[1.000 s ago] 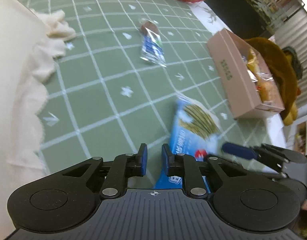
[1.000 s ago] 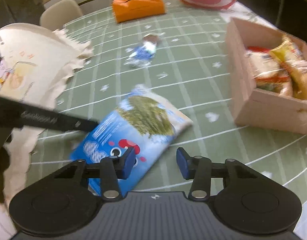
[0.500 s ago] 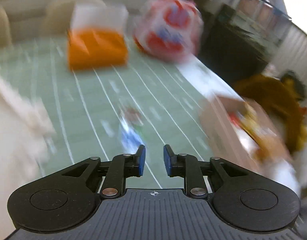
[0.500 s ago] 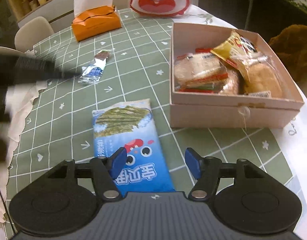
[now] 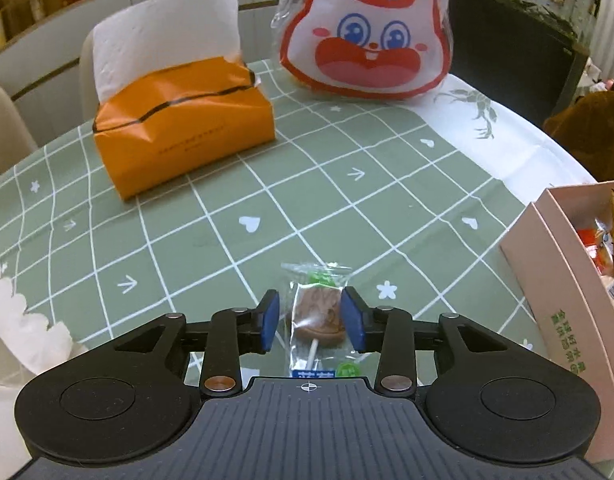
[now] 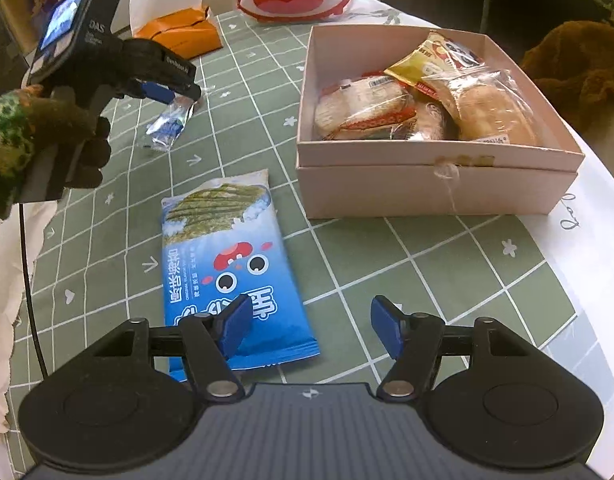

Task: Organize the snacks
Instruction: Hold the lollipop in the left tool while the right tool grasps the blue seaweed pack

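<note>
Lollipop [image 5: 317, 314] now between my left gripper's [image 5: 311, 320] opening jaws, untouched; right gripper [image 6: 311, 324] spread empty beside seaweed packet [image 6: 231, 264]; boxing pending

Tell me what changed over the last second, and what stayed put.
The left gripper swung away from the blue seaweed snack bag to the wrapped lollipop; its jaws are opening, the lollipop between them and not yet gripped. The right gripper opened wider above the bag's lower end. The bag, lollipop, box and tissue pack did not move.
</note>
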Tool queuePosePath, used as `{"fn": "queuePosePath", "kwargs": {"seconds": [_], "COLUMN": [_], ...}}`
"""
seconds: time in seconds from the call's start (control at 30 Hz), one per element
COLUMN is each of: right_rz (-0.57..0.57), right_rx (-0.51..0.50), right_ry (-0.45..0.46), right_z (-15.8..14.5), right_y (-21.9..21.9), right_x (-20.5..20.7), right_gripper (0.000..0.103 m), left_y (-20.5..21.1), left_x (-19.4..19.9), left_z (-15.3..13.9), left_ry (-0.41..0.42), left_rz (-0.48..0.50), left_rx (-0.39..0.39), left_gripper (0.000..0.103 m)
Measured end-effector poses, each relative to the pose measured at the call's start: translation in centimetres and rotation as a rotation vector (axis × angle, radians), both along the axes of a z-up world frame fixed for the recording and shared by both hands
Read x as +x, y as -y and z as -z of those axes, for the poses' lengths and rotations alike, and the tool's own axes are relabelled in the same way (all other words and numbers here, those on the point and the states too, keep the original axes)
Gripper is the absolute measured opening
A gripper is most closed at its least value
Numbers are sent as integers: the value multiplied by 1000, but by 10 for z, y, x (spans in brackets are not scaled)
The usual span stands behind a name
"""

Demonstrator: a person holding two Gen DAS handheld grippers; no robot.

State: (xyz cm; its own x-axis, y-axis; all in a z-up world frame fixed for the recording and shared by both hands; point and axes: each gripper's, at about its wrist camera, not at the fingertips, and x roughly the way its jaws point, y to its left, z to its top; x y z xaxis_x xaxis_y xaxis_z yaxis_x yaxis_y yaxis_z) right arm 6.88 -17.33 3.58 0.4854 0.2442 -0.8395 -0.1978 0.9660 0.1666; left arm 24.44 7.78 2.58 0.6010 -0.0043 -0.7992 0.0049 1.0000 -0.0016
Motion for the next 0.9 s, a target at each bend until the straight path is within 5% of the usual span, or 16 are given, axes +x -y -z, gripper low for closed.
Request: {"fn": "queuePosePath", "kwargs": {"seconds": [0.27, 0.4, 0.7, 0.9], "right_rz": [-83, -101, -114, -156], "right_rx": [26, 17, 11, -13], "right_ry": [46, 34, 55, 127], "right_z": [-8, -5, -8, -14], "right_y": [-12, -20, -24, -39], "right_x": [-4, 1, 0, 5], "right_gripper": [70, 70, 70, 75], "left_y": [-21, 6, -17, -15], "left_x": [-2, -11, -21, -102], "left_z": [6, 9, 1, -5], "left_ry": [-17, 15, -40, -71], "left_rz": [47, 208, 149, 129], "left_rx": [-134, 42, -149, -212], "left_gripper": [49, 55, 41, 41]}}
